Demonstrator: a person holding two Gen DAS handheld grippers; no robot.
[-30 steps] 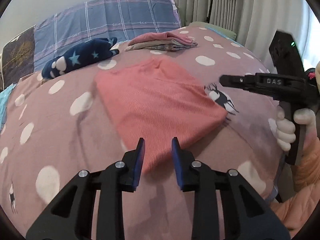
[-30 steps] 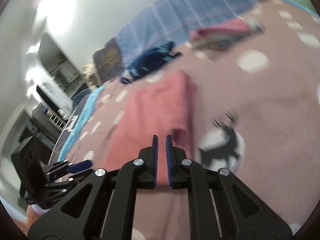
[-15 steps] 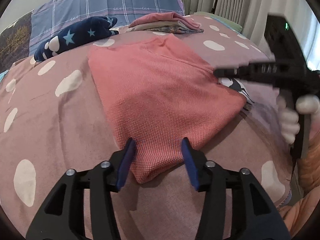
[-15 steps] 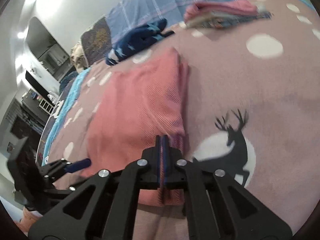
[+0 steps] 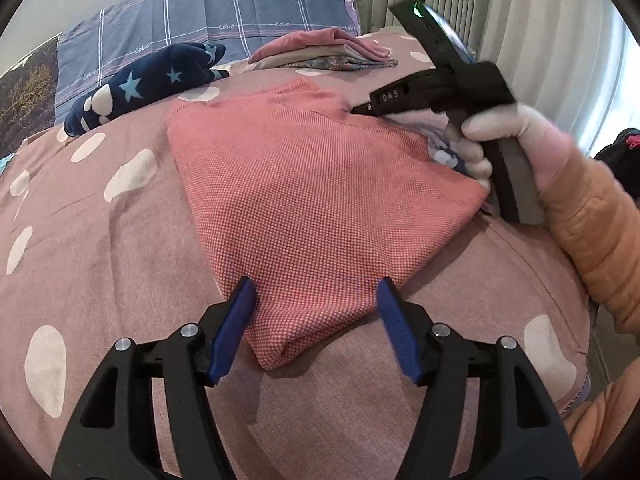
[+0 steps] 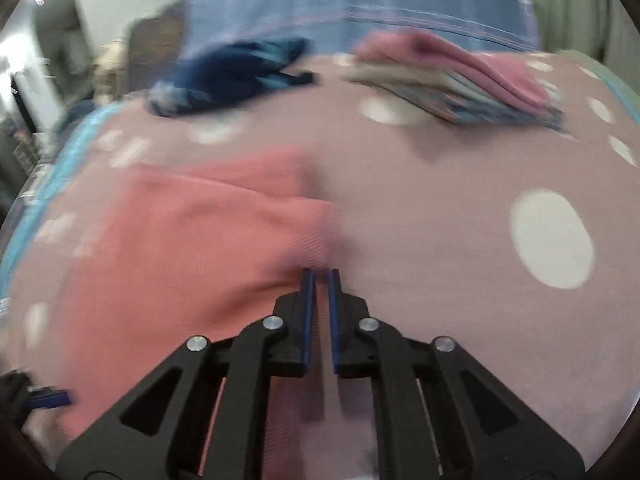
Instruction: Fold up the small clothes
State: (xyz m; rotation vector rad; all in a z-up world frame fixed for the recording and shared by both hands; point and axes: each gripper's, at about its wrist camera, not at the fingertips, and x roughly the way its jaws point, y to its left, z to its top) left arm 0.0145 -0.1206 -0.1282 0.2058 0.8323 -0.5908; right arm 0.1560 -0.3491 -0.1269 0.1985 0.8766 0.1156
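A folded coral-pink knit garment [image 5: 316,196] lies flat on the mauve spotted bedspread [image 5: 100,248]. My left gripper [image 5: 314,292] is open wide, its blue pads either side of the garment's near corner. My right gripper [image 6: 320,276] is nearly shut with a narrow gap, empty, over the garment's [image 6: 192,248] far right edge. It also shows in the left wrist view [image 5: 360,110], tip at the garment's far corner.
A stack of folded clothes [image 5: 328,52] with a pink one on top lies at the back; it shows in the right wrist view [image 6: 456,80] too. A navy star-patterned garment [image 5: 140,84] lies back left. A blue plaid pillow [image 5: 224,28] and curtains [image 5: 520,40] stand behind.
My left gripper has opened wider and come close to the garment's near corner. My right gripper has swung from the garment's right side to its far corner.
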